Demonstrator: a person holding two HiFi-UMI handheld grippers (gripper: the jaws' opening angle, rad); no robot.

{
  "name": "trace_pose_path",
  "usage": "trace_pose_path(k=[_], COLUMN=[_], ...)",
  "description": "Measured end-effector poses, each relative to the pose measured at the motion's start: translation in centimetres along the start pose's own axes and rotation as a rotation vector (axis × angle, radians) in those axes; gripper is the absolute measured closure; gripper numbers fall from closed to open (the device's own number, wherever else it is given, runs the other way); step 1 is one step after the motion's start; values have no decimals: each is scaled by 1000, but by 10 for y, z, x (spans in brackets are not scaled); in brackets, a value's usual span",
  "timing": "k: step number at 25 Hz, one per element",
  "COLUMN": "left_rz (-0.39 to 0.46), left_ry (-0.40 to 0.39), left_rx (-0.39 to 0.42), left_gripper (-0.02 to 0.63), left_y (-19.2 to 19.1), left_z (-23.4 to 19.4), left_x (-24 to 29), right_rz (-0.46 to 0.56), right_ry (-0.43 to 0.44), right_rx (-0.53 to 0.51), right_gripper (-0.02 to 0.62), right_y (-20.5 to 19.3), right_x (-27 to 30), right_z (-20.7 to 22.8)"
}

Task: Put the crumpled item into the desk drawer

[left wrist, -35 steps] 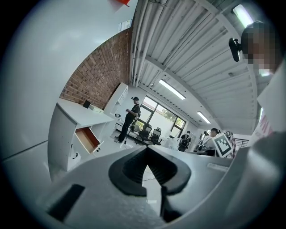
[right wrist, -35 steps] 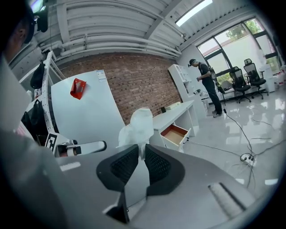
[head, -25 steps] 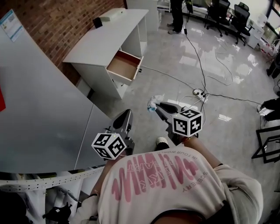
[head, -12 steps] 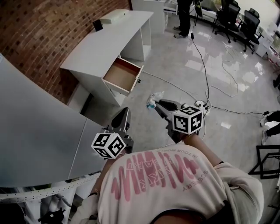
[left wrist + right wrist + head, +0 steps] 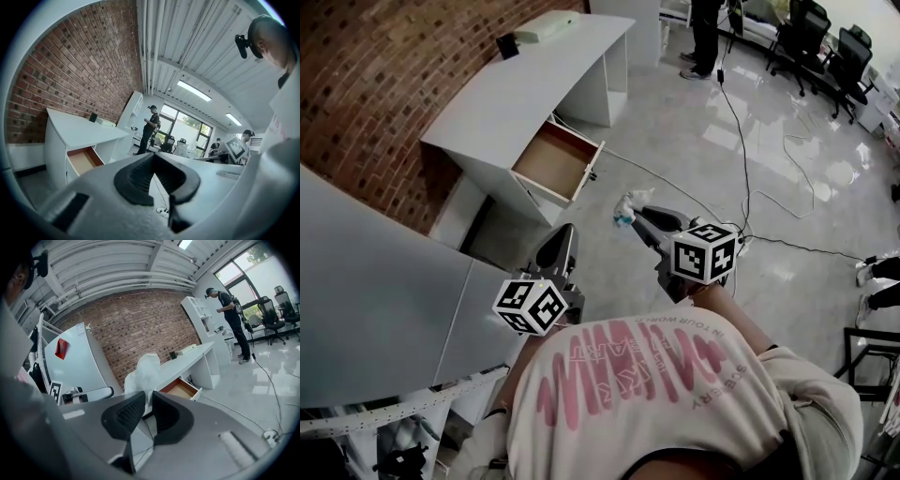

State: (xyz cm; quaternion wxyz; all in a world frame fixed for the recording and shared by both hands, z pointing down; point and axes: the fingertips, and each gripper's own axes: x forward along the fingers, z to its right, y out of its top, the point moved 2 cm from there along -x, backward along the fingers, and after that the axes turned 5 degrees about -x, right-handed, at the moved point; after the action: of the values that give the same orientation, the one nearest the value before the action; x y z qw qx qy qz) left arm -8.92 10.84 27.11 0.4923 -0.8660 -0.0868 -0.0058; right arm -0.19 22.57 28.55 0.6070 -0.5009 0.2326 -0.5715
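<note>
Crumpled item (image 5: 146,371), white and papery, sits pinched between the fingers of the right gripper (image 5: 630,217), and its bulk bulges out past the fingertips. Those fingers stand narrow and press on it from both sides. The left gripper (image 5: 153,155) carries nothing, and its fingers meet at the tips. Both grippers hang side by side above the glossy floor (image 5: 675,112), well apart from the white table (image 5: 525,94). Ahead of both sets of fingers and a little to their left, the drawer (image 5: 549,161) stands pulled out of the table's front with its brown inside showing. On the tabletop beyond the drawer, far from the fingers, rest a small dark box (image 5: 507,45) and a pale flat object (image 5: 546,26). Cables (image 5: 741,122) trail across the floor to the right of the right gripper's fingers.
</note>
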Motion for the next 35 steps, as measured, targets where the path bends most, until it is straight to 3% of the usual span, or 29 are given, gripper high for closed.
trace_pose_path(k=[6,12,16,25,35], left_rz=[-46,5,-6,-18,-23], left_ry=[95,102,134,118,77], left_rx=[8,-36,-64,-99,-93], left_gripper=[603,603,603,603,603], left_y=[-8,-2,-5,3,63], left_z=[-19,-26,-43,-89,-152], left_x=[5,1,1,37,94], right_rz=[-9,-41,-70,-115,-125], right_ry=[12,29,37,12,7], right_rx=[39,77,89,97,78], right_gripper=[534,534,534,534,534], right_y=[-5,-16,-22,-17,34], right_x=[7,21,35,85,175], right_z=[16,20,21,44,67])
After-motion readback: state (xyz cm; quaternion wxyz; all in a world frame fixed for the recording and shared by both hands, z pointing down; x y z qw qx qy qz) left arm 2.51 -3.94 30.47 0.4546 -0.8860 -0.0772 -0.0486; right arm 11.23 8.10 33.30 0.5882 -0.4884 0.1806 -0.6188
